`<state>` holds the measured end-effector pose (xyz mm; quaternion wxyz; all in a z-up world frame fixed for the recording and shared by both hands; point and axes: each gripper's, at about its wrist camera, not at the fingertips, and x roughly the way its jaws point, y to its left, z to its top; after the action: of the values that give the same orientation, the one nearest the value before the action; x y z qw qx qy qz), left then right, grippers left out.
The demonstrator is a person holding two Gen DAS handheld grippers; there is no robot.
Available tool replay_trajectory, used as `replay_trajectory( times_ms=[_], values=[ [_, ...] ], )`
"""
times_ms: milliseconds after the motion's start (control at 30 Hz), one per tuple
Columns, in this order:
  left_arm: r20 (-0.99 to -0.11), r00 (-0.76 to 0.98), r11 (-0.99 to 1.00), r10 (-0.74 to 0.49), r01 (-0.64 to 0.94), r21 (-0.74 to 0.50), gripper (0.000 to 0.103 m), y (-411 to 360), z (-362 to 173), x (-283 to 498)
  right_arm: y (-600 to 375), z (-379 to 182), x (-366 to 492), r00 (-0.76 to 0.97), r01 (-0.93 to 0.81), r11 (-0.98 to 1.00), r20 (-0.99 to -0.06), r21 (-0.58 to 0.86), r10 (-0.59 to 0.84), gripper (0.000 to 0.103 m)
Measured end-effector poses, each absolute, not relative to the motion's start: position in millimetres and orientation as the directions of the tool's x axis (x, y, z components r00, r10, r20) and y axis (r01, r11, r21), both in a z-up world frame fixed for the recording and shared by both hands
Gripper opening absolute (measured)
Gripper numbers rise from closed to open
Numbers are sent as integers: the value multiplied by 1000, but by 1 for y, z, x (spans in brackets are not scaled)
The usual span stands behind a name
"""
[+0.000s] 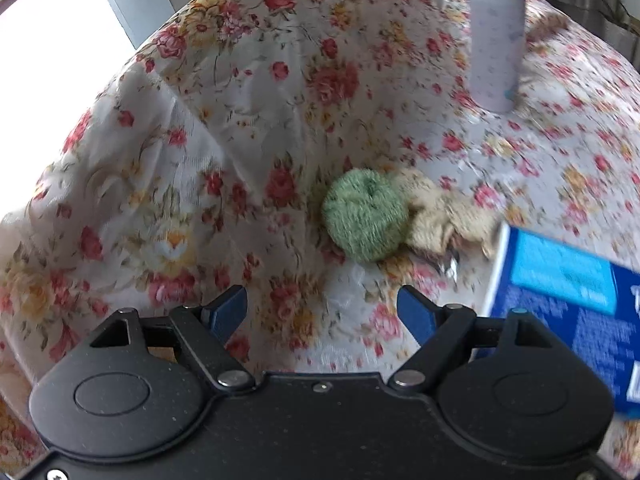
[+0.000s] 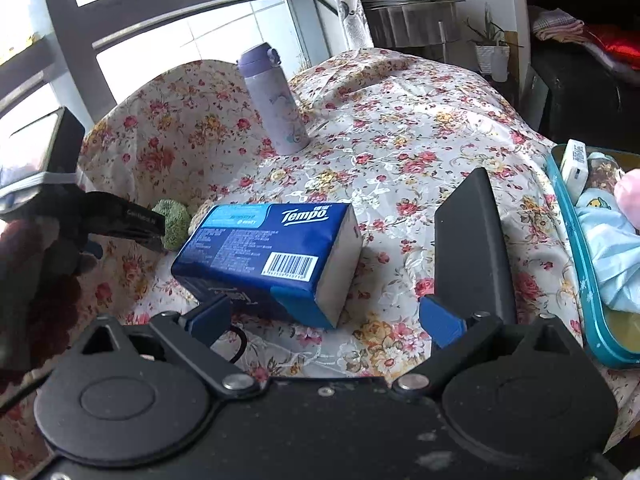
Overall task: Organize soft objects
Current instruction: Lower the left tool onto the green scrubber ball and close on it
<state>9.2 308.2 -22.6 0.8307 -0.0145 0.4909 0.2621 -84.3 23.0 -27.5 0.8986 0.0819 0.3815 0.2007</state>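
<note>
Left wrist view has your left hand-held gripper (image 1: pixel 322 308) tilted steeply down over the flowered cloth (image 1: pixel 192 128) that covers the worktop. Its blue-padded jaws stand apart with only cloth between them. A green fuzzy ball (image 1: pixel 366 216) lies in the middle of the frame, just above the gap between the fingers and clear of both pads. A crumpled beige cloth (image 1: pixel 444 216) touches the ball on its right side. At the right edge you see a corner of the blue tissue pack (image 1: pixel 568 304), and a pale purple bottle (image 1: pixel 496 40) stands upright at the upper right.

From the right wrist view, your right hand-held gripper (image 2: pixel 326 320) also points downward, jaws apart and gripping nothing. The tissue pack (image 2: pixel 268 252) lies just above them in the centre of the frame, nearer the left finger; whether that pad touches it you cannot tell. The green ball (image 2: pixel 174 224) peeks out at the pack's upper left, with the left hand-held gripper (image 2: pixel 140 226) reaching toward it from the left edge. A flat black object (image 2: pixel 472 248) lies right of centre, and a teal tray (image 2: pixel 580 272) holding soft pale-blue and pink items sits at the right edge.
</note>
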Motion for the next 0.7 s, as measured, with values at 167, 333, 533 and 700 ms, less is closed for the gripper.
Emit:
replay_trajectory(
  times_ms=[167,333,533,700],
  values=[
    [-795,396,852,460,-449,270,80,312,-24,28,16,-28,-83,635,-280,906,-647,316,422,101],
    [-793,385,851,472,-432,297,80,310,-28,44,16,-27,-85,656,-287,914,-636,288,407,100],
    [-800,379,853,466,-432,293,80,311,-29,49,16,-27,-87,655,-296,913,-637,280,408,99],
    [-814,377,859,443,-438,265,80,316,-27,52,16,-26,-88,651,-300,910,-635,287,416,97]
  ],
)
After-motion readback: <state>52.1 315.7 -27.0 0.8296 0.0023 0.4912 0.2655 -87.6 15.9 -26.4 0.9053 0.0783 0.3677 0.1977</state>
